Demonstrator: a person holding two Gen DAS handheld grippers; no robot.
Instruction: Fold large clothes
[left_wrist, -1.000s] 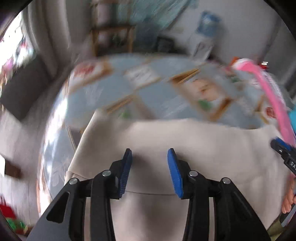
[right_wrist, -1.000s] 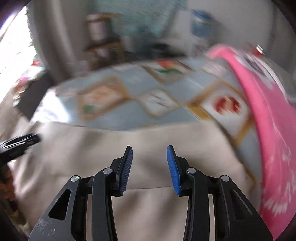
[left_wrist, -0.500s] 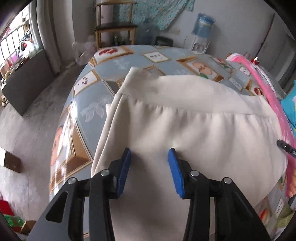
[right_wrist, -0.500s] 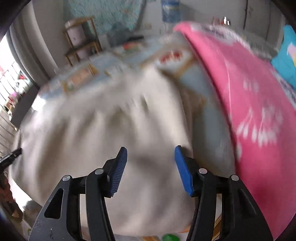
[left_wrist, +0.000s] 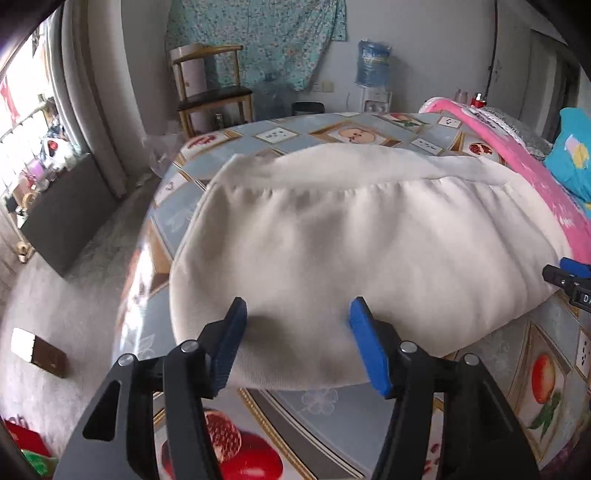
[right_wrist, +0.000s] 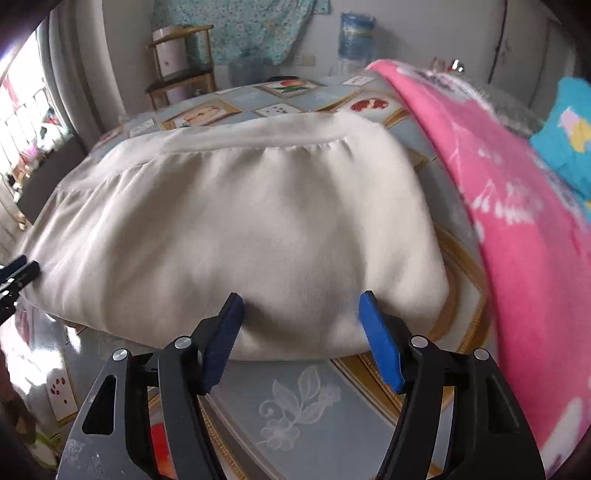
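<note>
Left wrist view is looking along the left gripper (left_wrist: 297, 334), whose blue-padded jaws are standing wide apart with nothing between them, hovering at the near folded edge of the cream garment (left_wrist: 354, 243). That garment is lying folded on the table (left_wrist: 332, 424), its gathered waistband running along the far side and its near fold sitting close to the table's near edge. A patterned fruit-print cloth is covering the table. At the right edge of this view the tip of the right gripper (left_wrist: 570, 280) is showing beside the garment's right end. A pink blanket (left_wrist: 535, 173) is lying along the table's right side, with a turquoise cloth (left_wrist: 576, 155) beyond it. A wooden chair (left_wrist: 210, 92) and a water dispenser (left_wrist: 373, 74) are standing past the table's far edge.

Right wrist view is showing the right gripper (right_wrist: 301, 332) with its jaws likewise spread wide and gripping nothing, poised just at the near fold of the cream garment (right_wrist: 240, 221). The garment is resting on the table (right_wrist: 314, 424) with its right end near the pink blanket (right_wrist: 517, 221). The left gripper (right_wrist: 16, 273) is peeking in at the left edge, beside the garment's left end; whether it is touching the cloth I cannot tell.
</note>
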